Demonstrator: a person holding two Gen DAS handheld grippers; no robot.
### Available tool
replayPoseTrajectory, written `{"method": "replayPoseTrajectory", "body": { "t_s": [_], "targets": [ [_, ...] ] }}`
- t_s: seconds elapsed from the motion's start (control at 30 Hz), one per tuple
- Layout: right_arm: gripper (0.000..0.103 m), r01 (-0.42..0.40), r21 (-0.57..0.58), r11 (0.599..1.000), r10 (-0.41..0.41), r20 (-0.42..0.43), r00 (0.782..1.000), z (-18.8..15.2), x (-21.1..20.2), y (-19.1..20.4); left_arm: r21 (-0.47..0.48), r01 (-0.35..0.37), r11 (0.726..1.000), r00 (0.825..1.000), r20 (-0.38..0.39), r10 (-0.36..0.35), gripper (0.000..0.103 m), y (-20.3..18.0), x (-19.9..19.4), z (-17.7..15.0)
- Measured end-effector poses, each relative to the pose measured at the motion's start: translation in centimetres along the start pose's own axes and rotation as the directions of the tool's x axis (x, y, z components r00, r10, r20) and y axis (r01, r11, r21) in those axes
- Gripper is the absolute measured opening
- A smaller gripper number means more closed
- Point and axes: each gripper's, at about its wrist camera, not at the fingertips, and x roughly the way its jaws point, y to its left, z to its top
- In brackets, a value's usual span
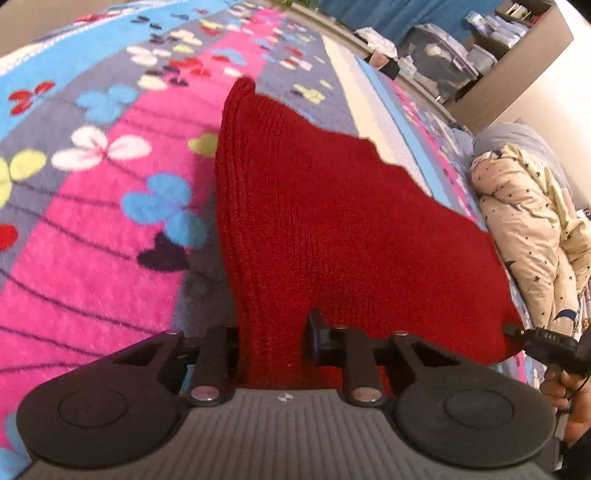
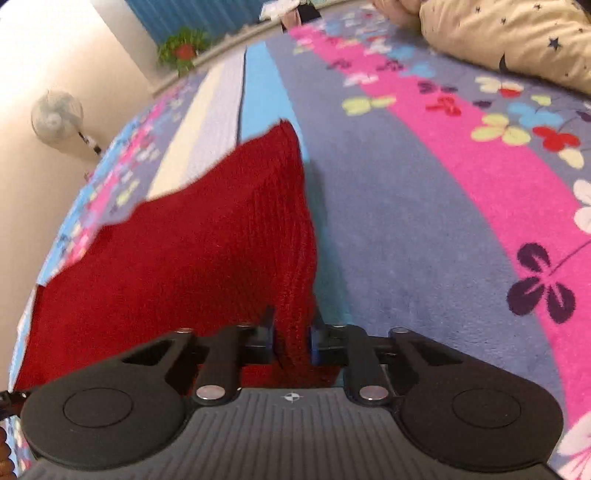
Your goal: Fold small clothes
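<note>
A red knitted garment (image 1: 332, 229) hangs stretched between my two grippers above a colourful floral blanket (image 1: 92, 221). My left gripper (image 1: 273, 339) is shut on its near left edge. My right gripper (image 2: 291, 339) is shut on its near right edge, and also shows at the far right of the left wrist view (image 1: 517, 332). The garment (image 2: 184, 258) slopes away from both grippers toward the blanket (image 2: 424, 203); its far corners rest low or touch it.
A cream star-print quilt (image 1: 528, 236) lies bunched at the blanket's side; it also shows in the right wrist view (image 2: 517, 33). A white fan (image 2: 57, 114) and a potted plant (image 2: 184, 48) stand by the wall. Shelves with bags (image 1: 480, 48) stand beyond.
</note>
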Motion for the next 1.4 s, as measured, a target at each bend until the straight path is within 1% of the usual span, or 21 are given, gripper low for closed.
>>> {"method": "replayPoseTrajectory", "body": {
  "t_s": [0.13,0.2,0.27,0.33,0.43,0.5,0.53,0.6,0.63,0.7,0.73,0.8,0.87,0.93,1.0,1.03,1.1,1.17,1.27,1.3,1.4],
  "targets": [
    [0.013,-0.054,0.092,0.994,0.049,0.055,0.997,-0.1,-3.0,0.1,0.039,0.058,0.998,0.996,0.07,-0.061,0.023,-0.1,-3.3,1.8],
    [0.013,-0.092,0.116,0.989,0.084,0.071,0.994,-0.3,-4.5,0.2,0.084,0.058,0.995,0.994,0.091,-0.066,0.022,-0.2,-5.2,2.6],
    [0.013,-0.121,0.1,0.988,0.114,0.07,0.991,-0.9,-5.9,1.3,0.105,0.053,0.993,0.995,0.081,-0.062,0.022,0.2,-6.9,3.1],
    [0.012,-0.144,0.071,0.987,0.14,0.06,0.988,-2.0,-7.3,2.7,0.104,0.056,0.993,0.998,0.034,-0.06,0.022,1.6,-8.4,3.4],
    [0.012,-0.168,0.064,0.984,0.169,-0.002,0.986,-4.2,-9.0,4.0,0.104,0.056,0.993,0.998,0.009,-0.058,0.022,4.5,-10.3,2.1],
    [0.012,-0.133,0.073,0.988,0.139,-0.081,0.987,-6.1,-9.0,3.9,0.067,0.066,0.996,0.997,-0.033,-0.064,0.023,6.6,-10.4,0.5],
    [0.013,-0.094,0.092,0.991,0.107,-0.143,0.984,-7.1,-8.5,3.6,0.034,0.059,0.998,0.995,-0.08,-0.056,0.024,7.5,-9.9,-0.2],
    [0.014,-0.026,0.079,0.997,0.042,-0.212,0.976,-8.5,-7.6,3.2,0.031,-0.002,1.0,0.99,-0.138,0.007,0.026,8.1,-9.1,-1.2],
    [0.017,0.003,0.041,0.999,0.006,-0.218,0.976,-8.8,-7.5,3.3,0.051,-0.043,0.998,0.99,-0.134,0.049,0.032,8.1,-9.2,-1.4],
    [0.027,0.057,-0.054,0.997,-0.066,-0.189,0.98,-9.0,-8.0,4.3,0.015,-0.053,0.998,0.993,-0.101,0.054,0.042,8.8,-10.2,-1.4],
    [0.039,0.08,-0.1,0.992,-0.095,-0.161,0.982,-9.1,-8.5,4.9,-0.024,-0.047,0.999,0.995,-0.085,0.045,0.046,9.2,-10.8,-1.4],
    [0.04,0.09,-0.166,0.982,-0.108,-0.104,0.989,-9.4,-9.4,5.9,-0.088,-0.027,0.996,0.998,-0.065,0.022,0.047,9.8,-11.7,-1.5],
    [0.04,0.058,-0.206,0.977,-0.075,-0.078,0.994,-9.6,-9.7,6.5,-0.103,-0.02,0.994,0.997,-0.08,0.012,0.047,9.6,-11.7,-1.9],
    [0.04,0.052,-0.226,0.973,-0.078,-0.105,0.991,-9.9,-8.9,6.7,-0.063,-0.061,0.996,0.992,-0.113,0.054,0.045,9.0,-10.8,-2.3],
    [0.04,0.114,-0.245,0.963,-0.155,-0.155,0.976,-10.3,-7.4,6.6,-0.026,-0.131,0.991,0.98,-0.154,0.125,0.044,8.4,-9.9,-2.9],
    [0.046,0.138,-0.243,0.96,-0.183,-0.177,0.967,-10.4,-6.8,6.4,-0.034,-0.149,0.988,0.975,-0.17,0.142,0.044,8.3,-9.6,-3.1],
    [0.045,0.142,-0.231,0.963,-0.184,-0.17,0.968,-10.2,-6.8,6.5,-0.069,-0.161,0.985,0.974,-0.174,0.147,0.045,8.4,-9.5,-3.4],
    [0.045,0.146,-0.265,0.953,-0.185,-0.128,0.974,-10.1,-7.6,7.1,-0.099,-0.172,0.98,0.976,-0.149,0.157,0.046,8.3,-10.0,-3.7],
    [0.045,0.176,-0.332,0.927,-0.2,-0.041,0.979,-10.2,-8.9,8.0,-0.148,-0.182,0.972,0.98,-0.111,0.166,0.058,7.8,-11.0,-4.7],
    [0.045,0.193,-0.368,0.91,-0.208,-0.002,0.978,-10.6,-8.8,8.7,-0.15,-0.192,0.97,0.978,-0.106,0.178,0.063,7.5,-11.2,-5.1],
    [0.046,0.246,-0.501,0.83,-0.215,0.12,0.969,-11.3,-9.2,10.3,-0.137,-0.242,0.96,0.967,-0.11,0.228,0.065,6.2,-11.1,-6.6]
  ]
}}
